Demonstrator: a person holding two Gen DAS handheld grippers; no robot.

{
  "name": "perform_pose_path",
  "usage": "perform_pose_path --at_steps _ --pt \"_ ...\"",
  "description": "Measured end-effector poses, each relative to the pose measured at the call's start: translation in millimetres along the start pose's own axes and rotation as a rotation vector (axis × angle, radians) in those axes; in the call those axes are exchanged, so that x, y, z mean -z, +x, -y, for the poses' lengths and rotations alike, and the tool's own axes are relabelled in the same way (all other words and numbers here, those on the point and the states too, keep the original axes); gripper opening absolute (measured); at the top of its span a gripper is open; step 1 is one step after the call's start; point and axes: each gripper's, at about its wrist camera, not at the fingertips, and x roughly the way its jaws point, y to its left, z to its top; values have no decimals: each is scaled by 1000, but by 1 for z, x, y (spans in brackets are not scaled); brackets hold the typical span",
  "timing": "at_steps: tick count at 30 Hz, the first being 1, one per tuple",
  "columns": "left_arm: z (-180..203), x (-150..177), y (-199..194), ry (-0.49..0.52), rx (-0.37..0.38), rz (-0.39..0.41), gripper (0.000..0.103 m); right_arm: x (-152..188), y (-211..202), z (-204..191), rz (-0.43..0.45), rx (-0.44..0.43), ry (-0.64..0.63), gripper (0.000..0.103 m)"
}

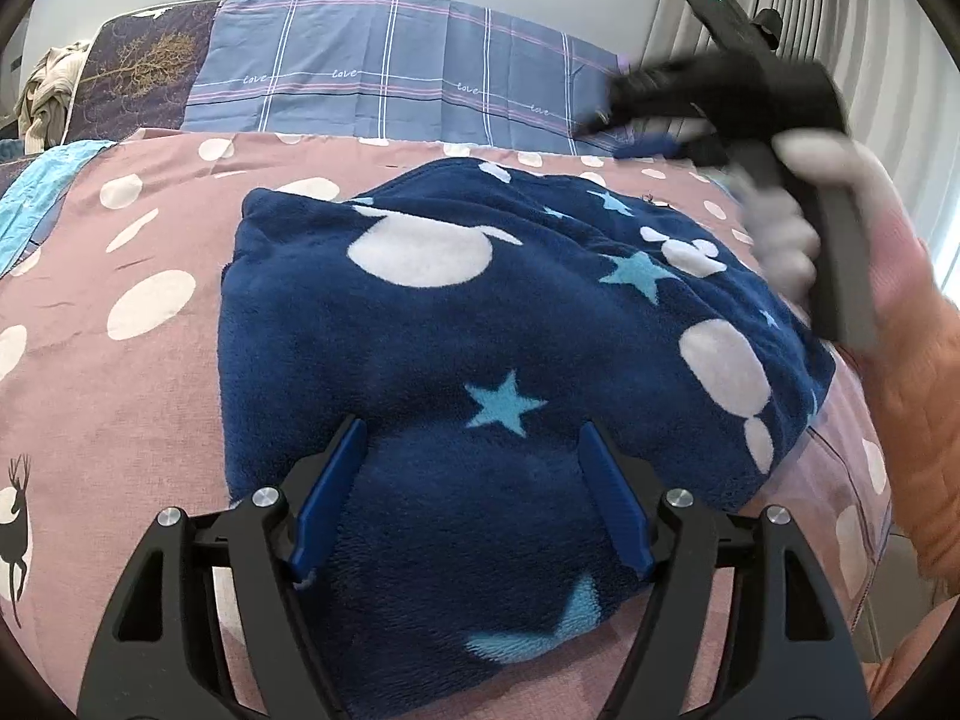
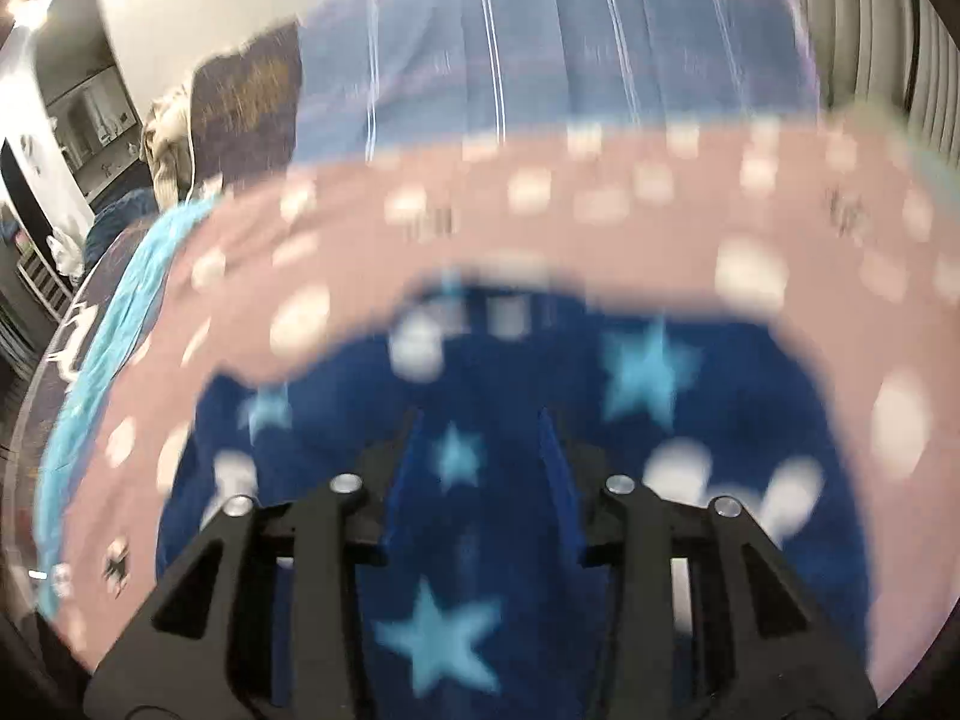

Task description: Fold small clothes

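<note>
Pink bedspread [image 1: 150, 408] with white dots under me, a blue plaid sheet [image 1: 384, 72] behind it, grey curtains [image 1: 840, 18] off to the right. Sitting on the spread is the navy fleece garment [image 1: 480, 312], stars and white blobs on it, bunched into a rough folded heap. My left gripper [image 1: 474, 498] is low over its near edge, blue fingers [image 1: 330, 498] spread wide, nothing pinched between them. In the left wrist view my right gripper [image 1: 660, 120] sits up at the far right corner of the fleece, badly blurred, gripped in my gloved hand [image 1: 798, 228]. The right wrist view is smeared too; its fingers [image 2: 558, 480] stand apart above the fleece, not clamping any cloth.
</note>
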Motion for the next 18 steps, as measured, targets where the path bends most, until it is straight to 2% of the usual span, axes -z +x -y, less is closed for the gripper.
perform_pose_path --at_steps 2,3,4,5,8,9,11,14,16,18 --pt "-1 0 0 -4 4 2 74 -3 47 -1 -86 56 -13 51" --pt "-2 0 -1 -5 6 3 74 5 86 4 -184 106 -17 51" --pt "-2 1 -2 -6 17 7 74 19 123 13 -273 117 -2 52" --pt "-3 1 -1 -6 16 7 74 18 123 17 -230 101 21 52" --pt "-5 1 -2 -17 25 9 74 12 117 8 -220 156 -31 51" --pt "-5 1 -2 -20 29 7 74 12 115 9 -212 148 -29 51" --pt "-5 1 -3 -17 27 10 74 5 107 19 -189 90 22 51" --pt "-5 1 -4 -23 31 13 74 -3 70 25 -85 28 72 50" --pt "-6 0 -3 -27 36 13 74 -2 42 19 -43 -37 61 51" --pt "-9 -1 -4 -33 46 15 74 11 15 4 -20 -124 -9 53"
